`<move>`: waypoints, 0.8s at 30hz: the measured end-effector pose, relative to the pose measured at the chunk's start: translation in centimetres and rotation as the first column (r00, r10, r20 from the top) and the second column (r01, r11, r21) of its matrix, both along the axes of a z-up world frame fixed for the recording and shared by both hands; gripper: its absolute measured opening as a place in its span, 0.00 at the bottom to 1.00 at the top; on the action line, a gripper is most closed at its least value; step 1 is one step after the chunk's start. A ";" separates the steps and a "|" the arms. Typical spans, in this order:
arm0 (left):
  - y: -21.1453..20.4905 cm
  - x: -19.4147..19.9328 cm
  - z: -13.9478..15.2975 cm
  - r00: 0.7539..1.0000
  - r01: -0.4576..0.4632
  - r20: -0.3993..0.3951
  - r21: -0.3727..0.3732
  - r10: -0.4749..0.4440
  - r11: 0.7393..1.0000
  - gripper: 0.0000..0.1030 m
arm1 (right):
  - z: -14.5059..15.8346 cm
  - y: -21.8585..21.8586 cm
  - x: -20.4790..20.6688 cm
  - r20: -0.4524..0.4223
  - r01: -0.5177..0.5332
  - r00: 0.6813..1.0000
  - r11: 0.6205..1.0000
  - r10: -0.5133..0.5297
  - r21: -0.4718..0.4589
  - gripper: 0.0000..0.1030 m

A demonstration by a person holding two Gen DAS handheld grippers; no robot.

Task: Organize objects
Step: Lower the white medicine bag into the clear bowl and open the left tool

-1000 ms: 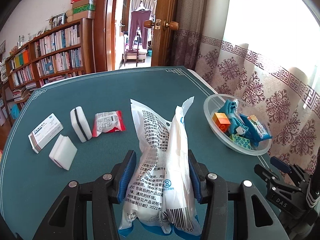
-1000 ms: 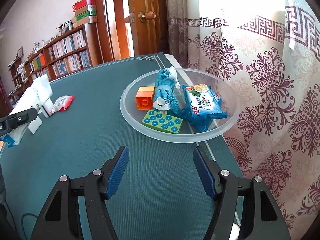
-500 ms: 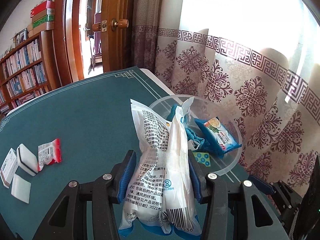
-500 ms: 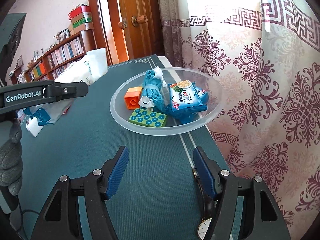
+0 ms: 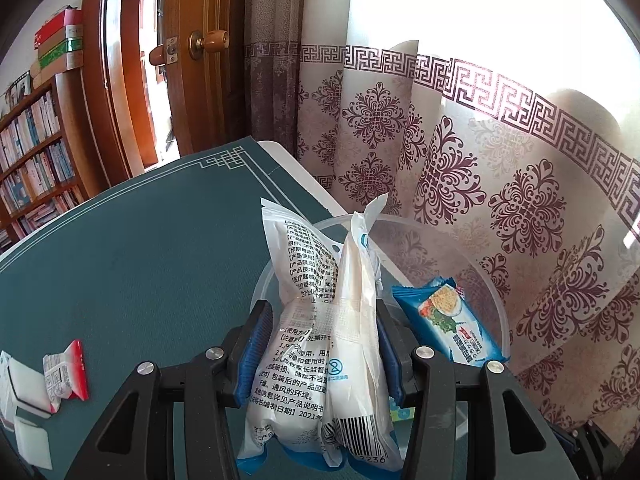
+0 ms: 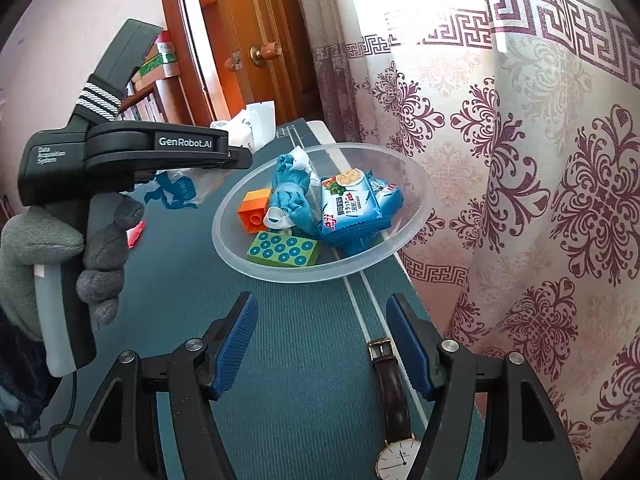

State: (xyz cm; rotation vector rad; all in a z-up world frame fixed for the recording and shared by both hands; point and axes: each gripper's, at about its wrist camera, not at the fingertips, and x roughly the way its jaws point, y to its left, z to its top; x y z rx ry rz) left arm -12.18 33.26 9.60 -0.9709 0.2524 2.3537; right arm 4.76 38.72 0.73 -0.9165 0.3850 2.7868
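My left gripper (image 5: pixel 320 344) is shut on a white plastic packet (image 5: pixel 320 332) with black print and a barcode, held upright over the near rim of the clear plastic bowl (image 5: pixel 500 312). In the right wrist view that bowl (image 6: pixel 404 240) holds an orange block (image 6: pixel 253 209), a blue cloth (image 6: pixel 292 192), a green dotted block (image 6: pixel 282 254) and a blue snack pack (image 6: pixel 352 210). The left gripper body (image 6: pixel 132 156), held by a grey-gloved hand (image 6: pixel 60 248), hangs left of the bowl. My right gripper (image 6: pixel 322 344) stands open above the green mat, nothing between its fingers.
A wristwatch (image 6: pixel 394 412) with a brown strap lies on the mat by my right finger. At the far left lie a red-and-white sachet (image 5: pixel 66 374) and white sponges (image 5: pixel 30 438). A patterned curtain (image 5: pixel 480 152) hangs right behind the table edge; bookshelves (image 5: pixel 28 156) and a door stand beyond.
My left gripper has carried the white packet rightward, from mid-table to over the bowl's near rim. The right gripper has shifted slightly, and the wristwatch has come into its view.
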 end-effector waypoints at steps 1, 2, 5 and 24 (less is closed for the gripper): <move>0.4 -0.4 -0.1 1.000 0.008 -0.007 -0.005 -0.008 1.000 0.51 | 0.0 0.1 0.0 0.000 0.001 1.000 1.000 -0.001 -0.003 0.66; 0.9 -0.8 -0.1 1.000 0.016 -0.015 -0.011 -0.016 1.000 0.51 | 0.0 0.1 0.0 0.000 0.001 1.000 1.000 -0.001 -0.005 0.66; 2.3 -1.8 -0.3 0.998 0.048 -0.030 -0.030 -0.049 0.998 0.51 | 0.0 0.0 0.1 -0.001 0.000 1.000 1.000 0.000 -0.006 0.66; 0.0 -1.7 0.4 0.996 0.058 -0.069 0.061 -0.054 0.996 0.88 | -0.5 -0.3 -0.1 0.015 -0.004 1.000 1.000 0.004 -0.004 0.66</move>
